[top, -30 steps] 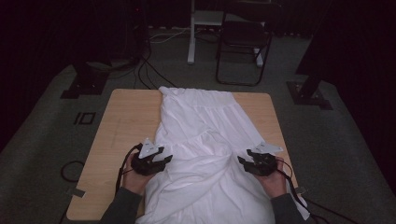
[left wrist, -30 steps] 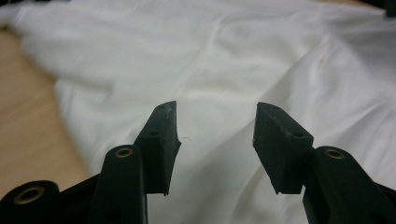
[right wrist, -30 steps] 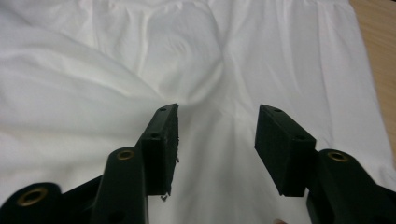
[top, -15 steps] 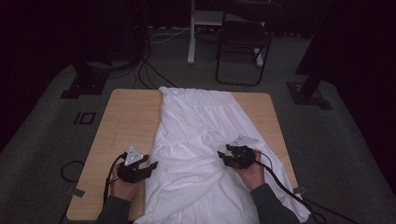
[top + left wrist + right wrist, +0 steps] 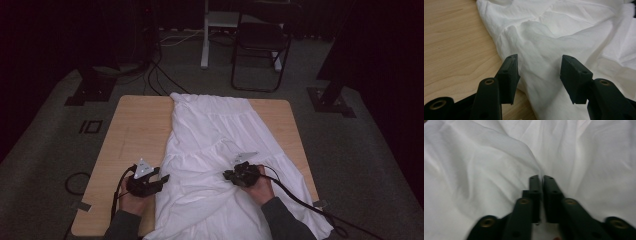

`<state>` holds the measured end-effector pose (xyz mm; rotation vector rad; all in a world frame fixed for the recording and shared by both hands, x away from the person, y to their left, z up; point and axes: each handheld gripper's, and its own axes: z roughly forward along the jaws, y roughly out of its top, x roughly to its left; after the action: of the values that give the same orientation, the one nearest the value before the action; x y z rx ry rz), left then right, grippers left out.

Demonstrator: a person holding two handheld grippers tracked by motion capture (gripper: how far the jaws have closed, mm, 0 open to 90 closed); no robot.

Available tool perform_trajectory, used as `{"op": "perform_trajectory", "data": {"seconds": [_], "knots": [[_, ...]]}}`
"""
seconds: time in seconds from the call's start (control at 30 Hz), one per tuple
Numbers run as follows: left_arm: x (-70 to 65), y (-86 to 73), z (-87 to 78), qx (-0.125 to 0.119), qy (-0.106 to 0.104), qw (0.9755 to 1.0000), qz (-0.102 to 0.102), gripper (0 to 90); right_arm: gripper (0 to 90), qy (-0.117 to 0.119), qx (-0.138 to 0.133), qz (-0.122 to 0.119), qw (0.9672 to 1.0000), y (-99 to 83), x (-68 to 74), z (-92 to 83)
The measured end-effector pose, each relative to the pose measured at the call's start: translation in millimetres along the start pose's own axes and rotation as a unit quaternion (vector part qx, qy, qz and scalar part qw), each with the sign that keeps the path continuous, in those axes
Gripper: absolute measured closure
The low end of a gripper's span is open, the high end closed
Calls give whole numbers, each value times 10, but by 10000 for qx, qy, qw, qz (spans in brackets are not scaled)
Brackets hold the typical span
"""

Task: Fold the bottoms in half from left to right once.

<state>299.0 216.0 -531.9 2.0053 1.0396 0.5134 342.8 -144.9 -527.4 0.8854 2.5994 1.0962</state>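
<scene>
A white, crumpled cotton garment lies lengthwise down the middle of the light wooden table, its near end hanging over the front edge. The right gripper has just been closing and now pinches a fold of the cloth near its right side. The left gripper stands half open at the garment's left edge, cloth between its jaws but unpressed.

left side: bare light wooden surface, free to pass
middle: crumpled white cloth garment covers it from the far edge to the near edge
right edge: narrow bare strip, far half
floor beyond: black folding chair, cables
</scene>
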Motion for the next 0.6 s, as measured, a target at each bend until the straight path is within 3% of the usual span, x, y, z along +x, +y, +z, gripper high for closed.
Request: {"op": "perform_trajectory", "data": {"seconds": [0.03, 0.1, 0.2, 0.3, 0.33, 0.37, 0.5, 0.57, 0.6], "knots": [[4, -4, -9, -16, 18, 10000, -33, 490, 888, -26, -139, -63, 9999, -58, 34, -156], [7, -4, -14, -24, 15, 10000, -30, 490, 888, -75, -231, -83, 9997, -91, 49, -256], [1, 0, -26, -41, 25, 10000, -35, 490, 887, -196, -578, -36, 9981, -210, 72, -620], [-11, 7, -20, -29, 18, 10000, -8, 490, 887, -445, -938, 131, 9945, -366, 28, -1010], [-16, 8, -16, -20, 10, 10000, -2, 489, 888, -596, -1131, 209, 9916, -491, -31, -1232], [-21, 9, -12, -10, 12, 10000, 11, 489, 891, -695, -1200, 268, 9900, -559, -61, -1323], [-33, 9, 8, 22, 23, 10000, 42, 488, 889, -937, -1175, 510, 9873, -767, -187, -1476], [-37, 8, 15, 41, 23, 10000, 48, 486, 892, -1154, -876, 616, 9875, -897, -257, -1436], [-38, 8, 20, 51, 15, 10000, 53, 485, 891, -1140, -766, 703, 9880, -953, -290, -1387]]}}
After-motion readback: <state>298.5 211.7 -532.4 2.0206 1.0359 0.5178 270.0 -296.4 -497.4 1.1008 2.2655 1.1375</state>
